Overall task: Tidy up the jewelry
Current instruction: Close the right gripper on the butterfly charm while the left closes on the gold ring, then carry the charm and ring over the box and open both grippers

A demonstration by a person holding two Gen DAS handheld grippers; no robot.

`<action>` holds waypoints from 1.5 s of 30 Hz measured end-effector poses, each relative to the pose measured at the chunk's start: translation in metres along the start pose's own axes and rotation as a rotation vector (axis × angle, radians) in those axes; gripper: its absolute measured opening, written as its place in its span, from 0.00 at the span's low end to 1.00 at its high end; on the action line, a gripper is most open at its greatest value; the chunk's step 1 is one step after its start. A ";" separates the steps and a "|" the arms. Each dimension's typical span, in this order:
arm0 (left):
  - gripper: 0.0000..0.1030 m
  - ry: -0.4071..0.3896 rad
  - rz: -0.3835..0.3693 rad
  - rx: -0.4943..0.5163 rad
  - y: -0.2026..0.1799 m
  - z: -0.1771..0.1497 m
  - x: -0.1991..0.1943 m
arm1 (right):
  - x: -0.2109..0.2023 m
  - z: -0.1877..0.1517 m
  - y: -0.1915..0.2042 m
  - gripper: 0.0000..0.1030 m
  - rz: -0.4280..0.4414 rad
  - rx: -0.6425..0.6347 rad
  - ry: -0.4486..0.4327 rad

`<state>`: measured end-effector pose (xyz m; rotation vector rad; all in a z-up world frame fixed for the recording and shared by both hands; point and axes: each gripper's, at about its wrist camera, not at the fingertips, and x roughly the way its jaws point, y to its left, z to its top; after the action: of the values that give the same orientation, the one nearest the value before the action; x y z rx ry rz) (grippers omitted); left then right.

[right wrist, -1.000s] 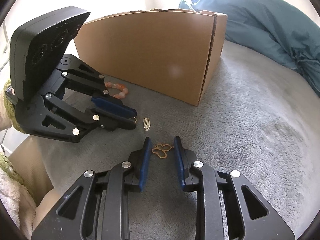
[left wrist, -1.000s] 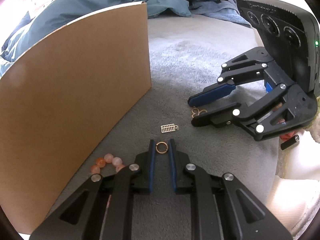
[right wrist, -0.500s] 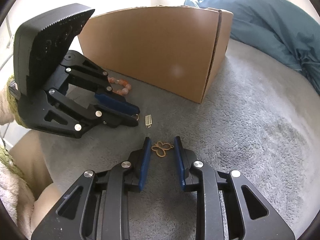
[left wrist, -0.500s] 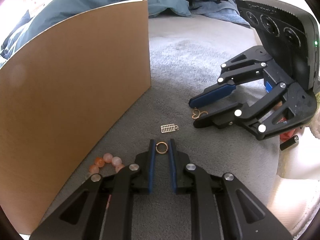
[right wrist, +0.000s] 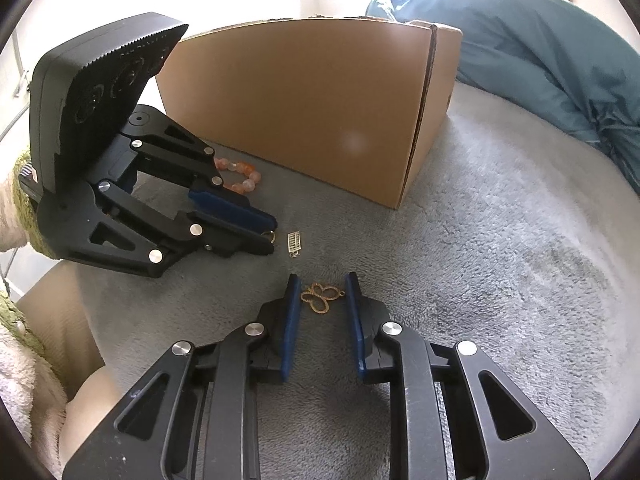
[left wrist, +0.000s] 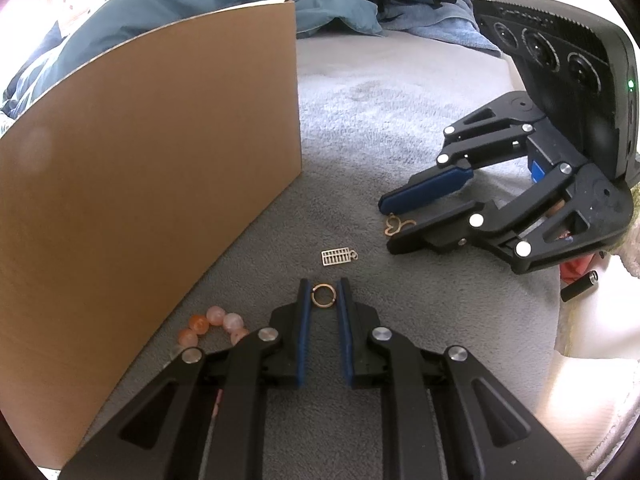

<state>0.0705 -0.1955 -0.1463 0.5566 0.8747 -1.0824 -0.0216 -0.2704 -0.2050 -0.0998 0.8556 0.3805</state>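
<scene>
Left gripper narrow; right gripper closing

My left camera looks down close along its fingers, box on its left. My right camera faces the box from farther off. Both share the charm before the box.

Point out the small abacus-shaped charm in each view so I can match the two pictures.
Left wrist view: the abacus charm lies on the grey blanket, centre, just above the gold ring.
Right wrist view: the charm lies left of centre, just above the butterfly pendant.
Shared landmark: the cardboard box, with the pink bead bracelet at its base.
</scene>
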 end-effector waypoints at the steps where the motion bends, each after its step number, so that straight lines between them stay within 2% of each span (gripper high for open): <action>1: 0.12 -0.001 0.001 0.000 0.000 -0.001 0.000 | -0.001 0.000 0.000 0.20 -0.001 0.000 -0.001; 14: 0.11 -0.013 0.022 0.013 -0.005 -0.002 -0.003 | -0.007 -0.006 -0.005 0.20 0.013 0.030 -0.027; 22: 0.11 -0.029 0.055 0.024 -0.013 -0.003 -0.020 | -0.022 -0.007 -0.007 0.20 -0.001 0.040 -0.023; 28: 0.11 -0.055 0.069 -0.005 -0.014 -0.011 -0.042 | -0.043 -0.005 -0.004 0.20 -0.034 0.082 -0.029; 32: 0.11 -0.099 0.101 -0.030 -0.016 -0.014 -0.069 | -0.068 0.002 0.003 0.20 -0.059 0.098 -0.072; 36: 0.11 -0.178 0.114 -0.087 -0.014 -0.017 -0.113 | -0.095 0.014 0.015 0.20 -0.073 0.079 -0.122; 41: 0.11 -0.273 0.154 -0.106 -0.013 -0.016 -0.165 | -0.131 0.051 0.028 0.20 -0.075 0.019 -0.217; 45: 0.11 -0.324 0.209 -0.105 -0.003 -0.012 -0.197 | -0.140 0.082 0.035 0.20 -0.070 -0.032 -0.273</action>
<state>0.0239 -0.0852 0.0106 0.3621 0.5718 -0.8987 -0.0587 -0.2585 -0.0439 -0.1043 0.5748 0.3327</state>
